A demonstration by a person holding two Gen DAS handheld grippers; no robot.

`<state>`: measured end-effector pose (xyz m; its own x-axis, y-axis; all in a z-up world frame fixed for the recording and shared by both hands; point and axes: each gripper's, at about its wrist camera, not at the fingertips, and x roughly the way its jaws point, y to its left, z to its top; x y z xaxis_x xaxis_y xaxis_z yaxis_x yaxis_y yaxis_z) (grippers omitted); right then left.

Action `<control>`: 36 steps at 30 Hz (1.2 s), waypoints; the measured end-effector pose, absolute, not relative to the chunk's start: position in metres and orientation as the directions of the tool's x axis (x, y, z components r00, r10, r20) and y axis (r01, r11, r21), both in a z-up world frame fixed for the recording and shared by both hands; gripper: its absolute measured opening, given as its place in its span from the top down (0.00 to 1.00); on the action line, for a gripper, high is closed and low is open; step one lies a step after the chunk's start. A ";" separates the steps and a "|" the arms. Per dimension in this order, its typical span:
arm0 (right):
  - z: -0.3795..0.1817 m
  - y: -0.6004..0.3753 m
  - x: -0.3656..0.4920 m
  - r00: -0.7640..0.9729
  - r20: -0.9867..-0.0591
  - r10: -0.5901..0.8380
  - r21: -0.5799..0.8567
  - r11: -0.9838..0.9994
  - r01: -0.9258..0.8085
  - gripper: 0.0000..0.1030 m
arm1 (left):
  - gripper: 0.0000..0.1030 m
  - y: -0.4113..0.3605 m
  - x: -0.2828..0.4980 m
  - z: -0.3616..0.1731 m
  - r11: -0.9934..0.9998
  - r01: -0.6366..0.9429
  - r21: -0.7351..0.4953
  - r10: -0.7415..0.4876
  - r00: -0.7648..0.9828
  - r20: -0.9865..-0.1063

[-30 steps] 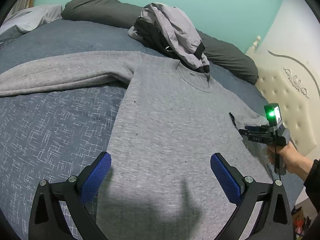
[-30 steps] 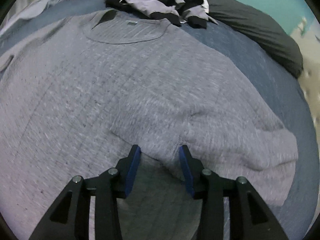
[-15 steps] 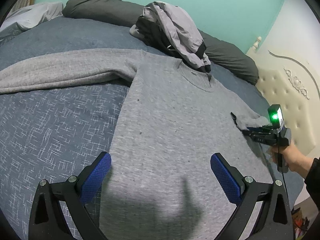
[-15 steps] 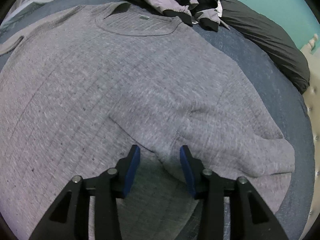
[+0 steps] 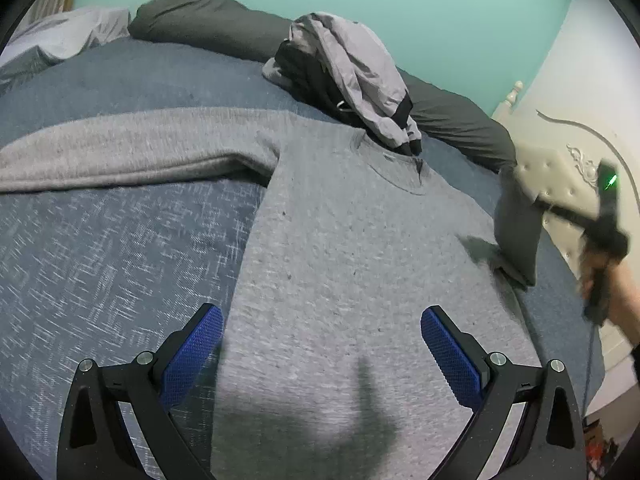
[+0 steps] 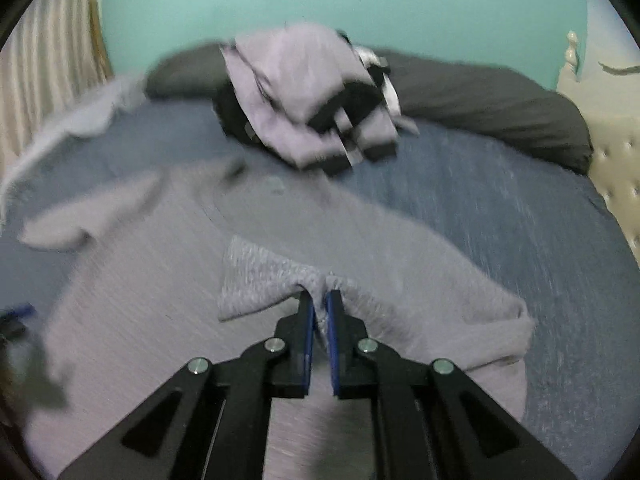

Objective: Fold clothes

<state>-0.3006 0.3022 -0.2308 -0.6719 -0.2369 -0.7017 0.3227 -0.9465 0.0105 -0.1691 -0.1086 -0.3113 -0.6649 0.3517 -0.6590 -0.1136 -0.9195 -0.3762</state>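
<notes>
Your right gripper (image 6: 319, 307) was clamped on the sweater's (image 5: 344, 264) lifted sleeve (image 5: 516, 232); your left gripper (image 5: 320, 356) hung with fingers spread. The sleeve fold looked underway. It needed carrying across the chest.

Each gripper is a black frame of angular arms with triangular cut-outs, joined by round silver screws. The left gripper (image 5: 322, 344) carries two blue pads (image 5: 450, 354) with a fine cross-hatched texture, one on the inner face of each finger. The right gripper (image 6: 319, 306) has the same blue pads (image 6: 307, 334), seen edge-on as thin strips. From the left wrist view the right gripper's black body bears a small green light (image 5: 612, 179), and a thin dark cable (image 5: 591, 354) hangs below the hand (image 5: 600, 280). A dark sleeve (image 5: 636, 356) shows at the wrist.
</notes>
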 end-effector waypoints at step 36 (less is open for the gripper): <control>-0.321 0.134 -0.210 -0.290 -0.773 -0.565 0.355 -0.763 0.540 0.64 | 0.00 -0.152 -0.147 -0.290 -0.935 -0.061 -0.348 0.280 -0.728 -0.626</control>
